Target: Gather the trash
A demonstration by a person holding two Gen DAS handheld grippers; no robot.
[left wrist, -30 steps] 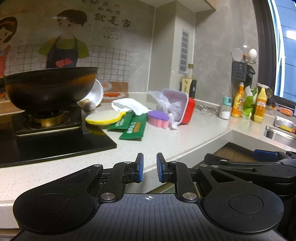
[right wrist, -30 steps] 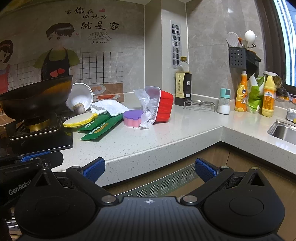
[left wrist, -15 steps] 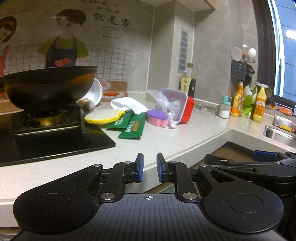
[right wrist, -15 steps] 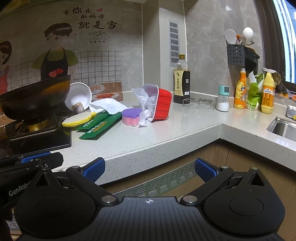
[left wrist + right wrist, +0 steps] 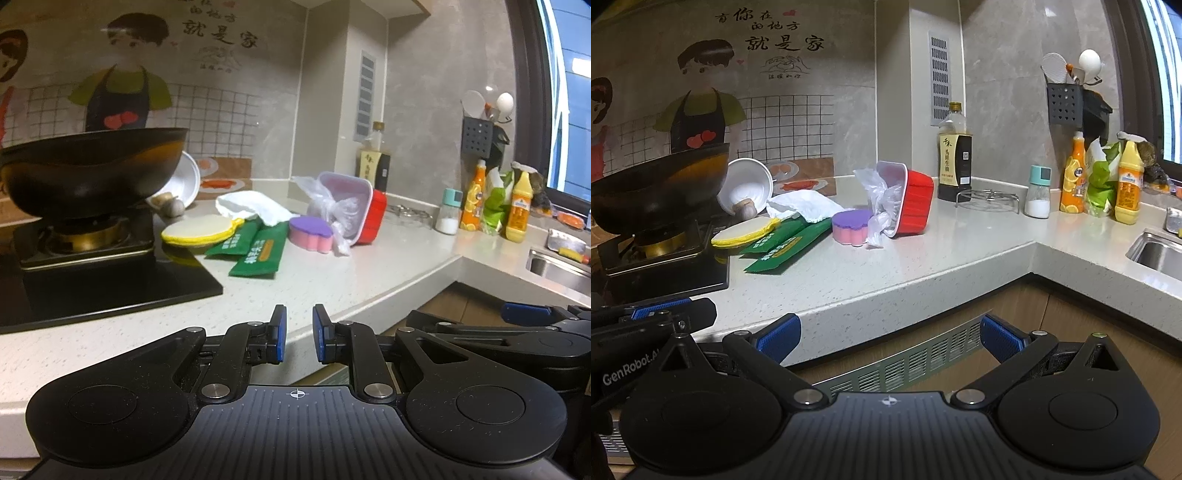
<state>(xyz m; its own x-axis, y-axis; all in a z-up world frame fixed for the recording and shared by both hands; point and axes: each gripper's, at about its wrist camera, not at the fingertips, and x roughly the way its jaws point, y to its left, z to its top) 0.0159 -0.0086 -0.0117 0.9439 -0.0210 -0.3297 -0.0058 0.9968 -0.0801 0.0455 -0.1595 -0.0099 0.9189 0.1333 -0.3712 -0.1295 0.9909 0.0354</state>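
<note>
Right wrist view shows the trash gathered in a loose cluster on the countertop (image 5: 923, 258), toward its back edge and just beside the stove (image 5: 665, 266). A red container (image 5: 914, 206) lies tipped on its side with a crumpled clear plastic bag (image 5: 879, 206) spilling from its mouth. Touching the bag is a purple-and-pink sponge (image 5: 849, 225). Toward the stove lie two green packets (image 5: 786, 247), partly overlapped by a white crumpled cloth or paper (image 5: 801, 205) and a yellow-rimmed round pad (image 5: 746, 230). Behind these a white bowl (image 5: 748, 184) leans on its side against the wall, with a small brown bulb-like item in front of it that is too small to identify.

Further out, a black wok (image 5: 657, 192) sits on the burner. Toward the corner stand a dark sauce bottle (image 5: 955, 162), a wire trivet, a salt shaker, and orange and yellow bottles (image 5: 1128, 184) near the sink (image 5: 1156, 254).

Nothing appears collected yet: every piece lies on the counter, and no bin or bag for collecting shows in either view. The whole task seems to remain.

Both grippers hover off the front edge of the countertop, well apart from the cluster. The right gripper (image 5: 890, 338) has its jaws spread wide with nothing between them. The left gripper (image 5: 297, 338) has its jaws drawn close, a narrow gap between the blue pads, and grips nothing.
</note>
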